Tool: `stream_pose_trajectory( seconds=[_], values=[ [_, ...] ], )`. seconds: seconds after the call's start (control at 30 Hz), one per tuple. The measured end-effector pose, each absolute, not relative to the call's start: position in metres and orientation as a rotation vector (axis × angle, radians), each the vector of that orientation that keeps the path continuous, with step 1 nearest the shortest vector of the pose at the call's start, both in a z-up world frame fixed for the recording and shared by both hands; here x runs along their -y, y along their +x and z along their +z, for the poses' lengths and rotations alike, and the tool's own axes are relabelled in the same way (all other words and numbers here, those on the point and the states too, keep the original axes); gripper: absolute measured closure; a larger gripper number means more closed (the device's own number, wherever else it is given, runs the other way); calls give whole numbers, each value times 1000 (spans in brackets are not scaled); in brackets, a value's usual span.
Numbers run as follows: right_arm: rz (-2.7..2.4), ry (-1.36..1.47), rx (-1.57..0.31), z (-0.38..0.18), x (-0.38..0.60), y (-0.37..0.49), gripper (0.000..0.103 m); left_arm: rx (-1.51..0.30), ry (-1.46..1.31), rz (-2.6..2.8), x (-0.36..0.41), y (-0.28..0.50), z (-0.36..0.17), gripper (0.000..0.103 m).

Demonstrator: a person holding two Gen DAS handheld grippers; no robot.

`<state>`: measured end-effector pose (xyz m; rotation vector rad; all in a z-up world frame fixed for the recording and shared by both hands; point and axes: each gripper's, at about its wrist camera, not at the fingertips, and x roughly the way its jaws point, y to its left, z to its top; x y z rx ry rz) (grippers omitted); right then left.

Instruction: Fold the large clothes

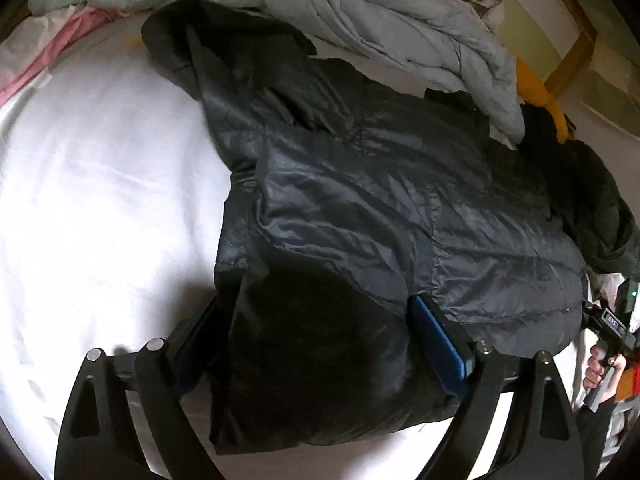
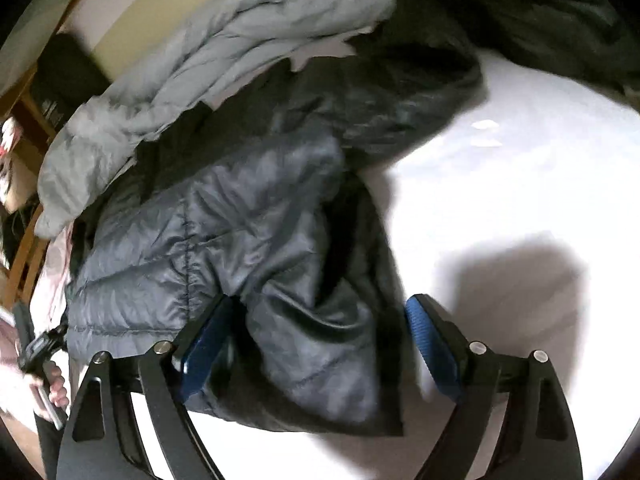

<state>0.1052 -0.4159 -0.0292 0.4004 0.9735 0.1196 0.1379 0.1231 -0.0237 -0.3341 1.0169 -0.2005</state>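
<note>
A dark grey quilted puffer jacket (image 1: 360,200) lies on the white bed sheet (image 1: 100,200), partly folded, one sleeve (image 1: 192,52) reaching to the far left. My left gripper (image 1: 316,344) is open, its blue pads on either side of the jacket's near hem; the left pad is mostly hidden by fabric. In the right wrist view the jacket (image 2: 248,240) lies left of centre. My right gripper (image 2: 320,344) is open with the jacket's near corner between its blue pads (image 2: 430,344). The right gripper's handle and the hand holding it (image 1: 604,356) show at the left view's right edge.
A crumpled pale grey duvet (image 1: 400,20) lies behind the jacket. Another dark garment (image 1: 592,200) and something yellow (image 1: 540,92) lie at the far right. Pink and white cloth (image 1: 52,48) lies at the far left. A wooden bed frame (image 1: 572,52) bounds the far side.
</note>
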Motion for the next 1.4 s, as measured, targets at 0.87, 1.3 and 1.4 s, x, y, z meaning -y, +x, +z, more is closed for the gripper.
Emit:
stream_pose_trajectory(
  seconds=[0.87, 1.3, 1.4],
  values=[
    [-20, 324, -839, 9, 406, 11, 75, -762, -64, -41, -111, 55, 26, 28],
    [-147, 365, -720, 31, 442, 6, 69, -666, -77, -142, -96, 62, 54, 26],
    [-149, 329, -711, 45, 445, 19, 69, -655, -43, -139, -89, 76, 68, 26]
  ],
)
